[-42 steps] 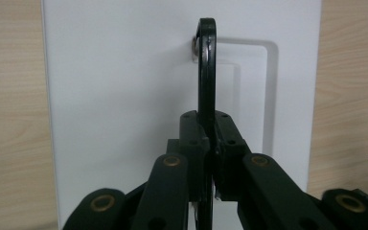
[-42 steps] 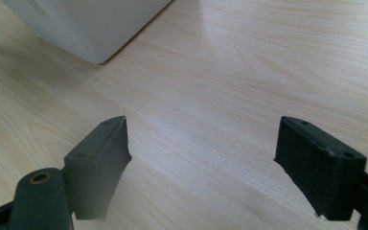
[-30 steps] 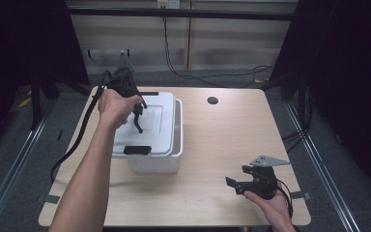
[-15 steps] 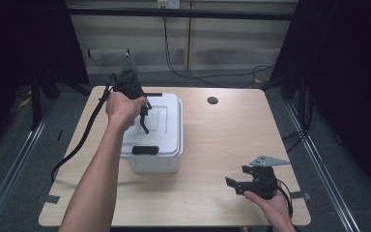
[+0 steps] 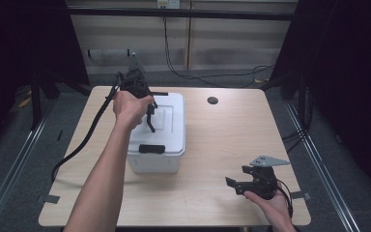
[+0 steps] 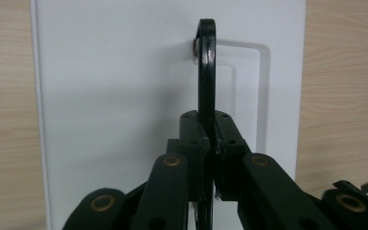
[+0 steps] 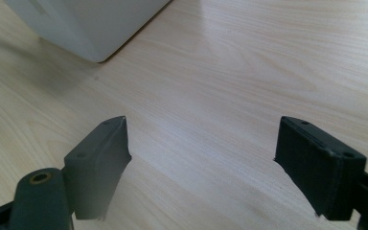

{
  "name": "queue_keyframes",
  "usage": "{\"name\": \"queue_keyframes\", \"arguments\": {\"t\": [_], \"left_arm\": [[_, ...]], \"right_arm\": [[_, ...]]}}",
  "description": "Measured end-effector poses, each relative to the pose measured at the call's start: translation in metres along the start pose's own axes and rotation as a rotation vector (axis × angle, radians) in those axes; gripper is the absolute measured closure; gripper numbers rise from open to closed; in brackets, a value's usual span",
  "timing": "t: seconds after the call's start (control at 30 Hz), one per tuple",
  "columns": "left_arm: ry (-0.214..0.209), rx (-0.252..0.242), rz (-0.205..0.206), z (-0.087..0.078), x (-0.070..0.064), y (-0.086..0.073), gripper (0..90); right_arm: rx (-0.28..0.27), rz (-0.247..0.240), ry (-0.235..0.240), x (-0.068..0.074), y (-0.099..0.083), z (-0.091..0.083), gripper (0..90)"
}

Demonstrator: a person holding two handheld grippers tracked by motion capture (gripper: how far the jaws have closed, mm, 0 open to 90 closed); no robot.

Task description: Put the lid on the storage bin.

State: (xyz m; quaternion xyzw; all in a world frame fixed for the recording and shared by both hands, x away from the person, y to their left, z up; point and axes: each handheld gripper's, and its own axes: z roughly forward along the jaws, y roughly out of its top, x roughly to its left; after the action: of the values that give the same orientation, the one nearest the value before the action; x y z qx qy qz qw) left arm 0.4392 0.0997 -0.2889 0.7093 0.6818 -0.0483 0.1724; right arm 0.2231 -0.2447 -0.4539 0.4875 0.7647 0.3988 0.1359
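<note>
White lidded box [image 5: 157, 140] standing on the counter [image 5: 232, 135] toward its left edge, long axis running from the near edge to the far edge, black latch [image 5: 151, 149] on the near end. Lid on, flat and level, with a shallow rectangular recess in its top.

Left gripper [image 5: 149, 118] held above the lid's far half, pointing down at it. Fingers [image 6: 191, 143] pressed together on a thin black hook [image 6: 206, 72], clamped edge-on between them. Hook's long axis lined up with the box's length in the left gripper view, its rounded tip reaching out past the fingers to the corner of the recess; whether the tip touches the lid, cannot tell. In the high view the hook [image 5: 150, 121] hanging below the hand, over the lid.

Right gripper [image 5: 239, 185] low over the counter near the near right corner, well apart from the box, pointing left. Fingers [image 7: 100, 158] spread wide, nothing between them, bare wood beneath; a corner of the box [image 7: 91, 28] at the top left of the right gripper view.
</note>
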Motion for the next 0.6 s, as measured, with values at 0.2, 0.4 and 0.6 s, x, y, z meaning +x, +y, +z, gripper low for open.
{"name": "queue_keyframes", "arguments": {"t": [0.2,0.4,0.6], "left_arm": [[0.009,0.003,0.002,0.0045,-0.0002,0.0013,84.4],[0.009,-0.006,-0.008,0.0041,0.0019,0.0016,84.5],[0.027,-0.008,-0.015,0.0071,0.0028,0.0017,84.4]], "right_arm": [[0.001,0.002,0.001,-0.0002,-0.0003,-0.0002,18.1],[0.001,0.001,0.001,0.0,-0.0003,-0.0004,18.2],[0.002,-0.002,0.0,-0.0002,-0.0002,0.0,18.1]]}}
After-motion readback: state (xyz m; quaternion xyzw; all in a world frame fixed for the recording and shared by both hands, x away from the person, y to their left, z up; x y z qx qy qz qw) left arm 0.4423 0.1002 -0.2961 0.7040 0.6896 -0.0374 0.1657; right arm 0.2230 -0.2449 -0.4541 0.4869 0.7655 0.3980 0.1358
